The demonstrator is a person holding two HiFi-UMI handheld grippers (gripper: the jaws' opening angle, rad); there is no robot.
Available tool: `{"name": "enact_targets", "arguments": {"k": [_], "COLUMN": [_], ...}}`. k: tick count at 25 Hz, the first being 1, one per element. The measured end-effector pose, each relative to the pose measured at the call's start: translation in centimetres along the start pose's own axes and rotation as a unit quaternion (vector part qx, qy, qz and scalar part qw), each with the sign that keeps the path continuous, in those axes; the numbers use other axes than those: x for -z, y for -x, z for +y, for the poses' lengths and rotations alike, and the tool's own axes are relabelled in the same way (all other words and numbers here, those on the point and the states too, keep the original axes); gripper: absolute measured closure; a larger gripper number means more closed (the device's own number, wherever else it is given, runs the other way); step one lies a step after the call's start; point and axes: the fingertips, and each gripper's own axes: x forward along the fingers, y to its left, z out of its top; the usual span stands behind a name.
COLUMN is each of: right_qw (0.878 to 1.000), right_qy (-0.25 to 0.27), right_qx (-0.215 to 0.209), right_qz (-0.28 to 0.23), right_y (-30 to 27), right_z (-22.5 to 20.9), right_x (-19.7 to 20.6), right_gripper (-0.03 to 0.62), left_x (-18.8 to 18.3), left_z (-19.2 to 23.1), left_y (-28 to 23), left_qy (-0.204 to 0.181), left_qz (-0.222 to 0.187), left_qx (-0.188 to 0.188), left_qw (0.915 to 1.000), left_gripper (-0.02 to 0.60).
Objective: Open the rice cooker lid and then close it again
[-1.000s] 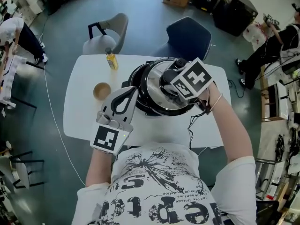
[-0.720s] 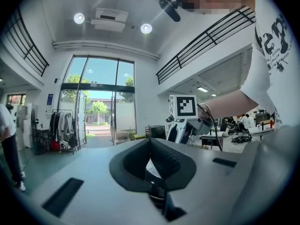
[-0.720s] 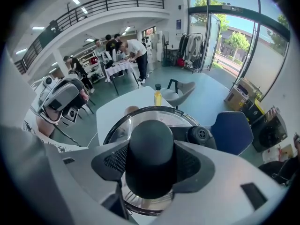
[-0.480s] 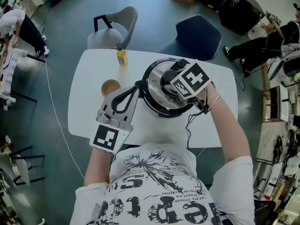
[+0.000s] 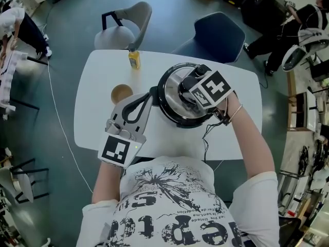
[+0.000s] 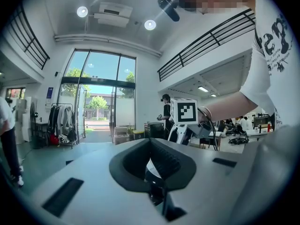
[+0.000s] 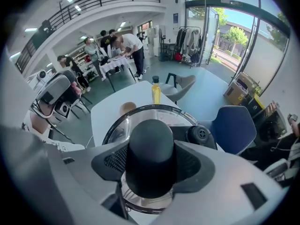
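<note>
The person is wearing a white short-sleeved T-shirt (image 5: pixel 175 199) that is carrying a black scratchy graphic and bold black lettering. A thin bracelet (image 5: pixel 237 112) is circling the right wrist. The left gripper (image 5: pixel 145 99) and right gripper (image 5: pixel 189 94) are both showing light grey shells, black ribbed pads and white cubes with black square markers. A thin black cable (image 5: pixel 205 140) is trailing from the right one.

In the head view the right hand-held gripper (image 5: pixel 191 92) covers the knob (image 7: pixel 151 156) and the right part of the rice cooker (image 5: pixel 165 118) lid (image 5: pixel 171 89). At the cooker's left flank, whether the left hand-held gripper (image 5: pixel 150 94) touches it cannot be told (too small). Behind the cooker, the yellow bottle's (image 5: pixel 134 60) label is unreadable. In front of it, the person's chest (image 5: pixel 169 199) hides the surface's (image 5: pixel 92 122) near edge.
</note>
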Motion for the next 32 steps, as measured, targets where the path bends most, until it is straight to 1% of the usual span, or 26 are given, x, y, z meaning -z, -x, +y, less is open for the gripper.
{"name": "enact_targets", "arguments": {"k": [6, 13, 16, 20, 23, 25, 26, 28, 31, 32], "right_qw": [1.0, 0.999, 0.998, 0.996, 0.993, 0.989, 0.987, 0.98, 0.969, 0.963], "right_qy": [-0.006, -0.014, -0.013, -0.016, -0.019, -0.025, -0.029, -0.035, -0.053, -0.06], "right_qx": [-0.006, -0.017, 0.004, 0.021, 0.027, 0.038, 0.046, 0.062, 0.082, 0.091], "right_qz": [-0.012, -0.049, -0.055, -0.081, -0.11, -0.138, -0.154, -0.184, -0.228, -0.245], "right_y": [0.0, 0.2, 0.6, 1.6, 3.0, 4.6, 5.5, 7.2, 9.2, 10.0], "right_z": [-0.2, -0.1, -0.6, -0.7, -0.8, -1.2, -1.4, -1.8, -2.5, -2.8], "right_x": [-0.1, -0.3, 0.0, 0.0, -0.4, -0.5, -0.6, -0.5, 0.3, 0.6], "right_gripper": [0.299, 0.295, 0.26, 0.258, 0.253, 0.277, 0.309, 0.347, 0.401, 0.43], "left_x": [0.1, 0.1, -0.1, -0.7, -1.2, -1.5, -1.6, -2.0, -2.7, -2.9], "left_z": [-0.4, -1.4, -1.9, -2.6, -3.1, -3.4, -3.6, -4.2, -5.3, -5.7], "left_y": [-0.4, -0.6, -0.6, -0.4, -0.4, -0.7, -0.8, -1.1, -1.7, -2.0], "left_qy": [0.004, 0.004, 0.006, 0.017, 0.009, 0.002, -0.005, -0.019, -0.026, -0.029], "left_qz": [0.003, 0.007, 0.008, 0.0, -0.003, -0.003, -0.003, -0.004, -0.011, -0.014], "left_qx": [0.003, 0.007, 0.005, 0.009, 0.009, 0.01, 0.01, 0.014, 0.027, 0.031], "left_qw": [1.0, 0.9999, 0.9999, 0.9998, 0.9999, 0.9999, 0.9999, 0.9997, 0.9992, 0.999], "left_gripper": [0.568, 0.568, 0.568, 0.568, 0.568, 0.568, 0.568, 0.568, 0.568, 0.568]}}
